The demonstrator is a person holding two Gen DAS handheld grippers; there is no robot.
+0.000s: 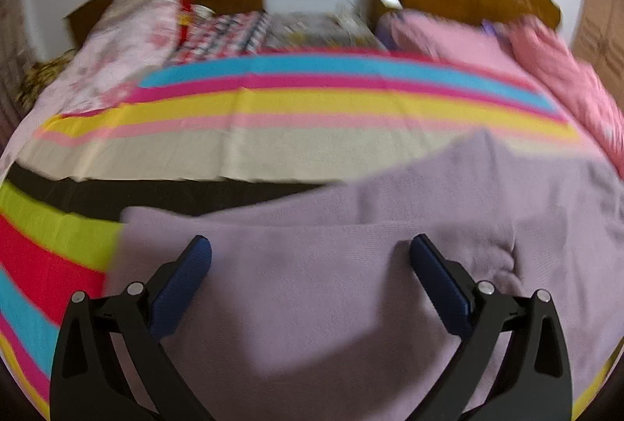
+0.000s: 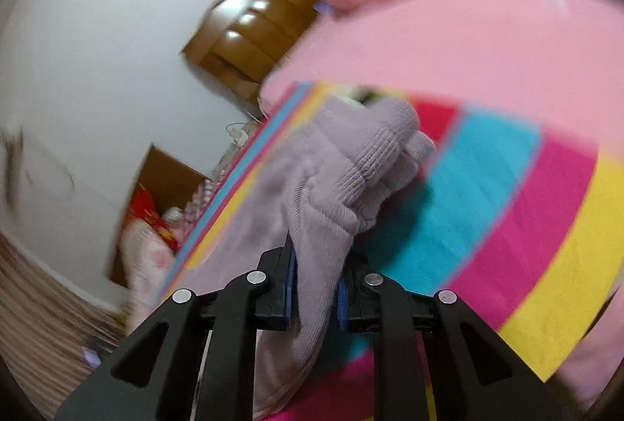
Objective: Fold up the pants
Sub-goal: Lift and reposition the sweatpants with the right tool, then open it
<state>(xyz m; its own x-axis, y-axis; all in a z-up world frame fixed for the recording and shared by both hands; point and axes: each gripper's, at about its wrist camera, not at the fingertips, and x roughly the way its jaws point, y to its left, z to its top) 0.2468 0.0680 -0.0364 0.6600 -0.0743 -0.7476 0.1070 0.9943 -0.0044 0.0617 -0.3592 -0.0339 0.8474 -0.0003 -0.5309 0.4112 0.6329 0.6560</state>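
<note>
A bed with a striped sheet [image 1: 312, 101] fills both views, and the lilac pants [image 1: 331, 284] lie spread over its lower half in the left wrist view, reaching to the right edge of the frame. One layer seems already laid over another there, though blur makes the fold line hard to trust. The left gripper [image 1: 310, 253] hangs over the cloth with its jaws wide and nothing between them. At the centre of the right wrist view, the right gripper [image 2: 315, 288] is pinched narrow on a bunched, ribbed end of the pants. Judging by this, folding is underway: that held end has yet to be laid down and smoothed.
</note>
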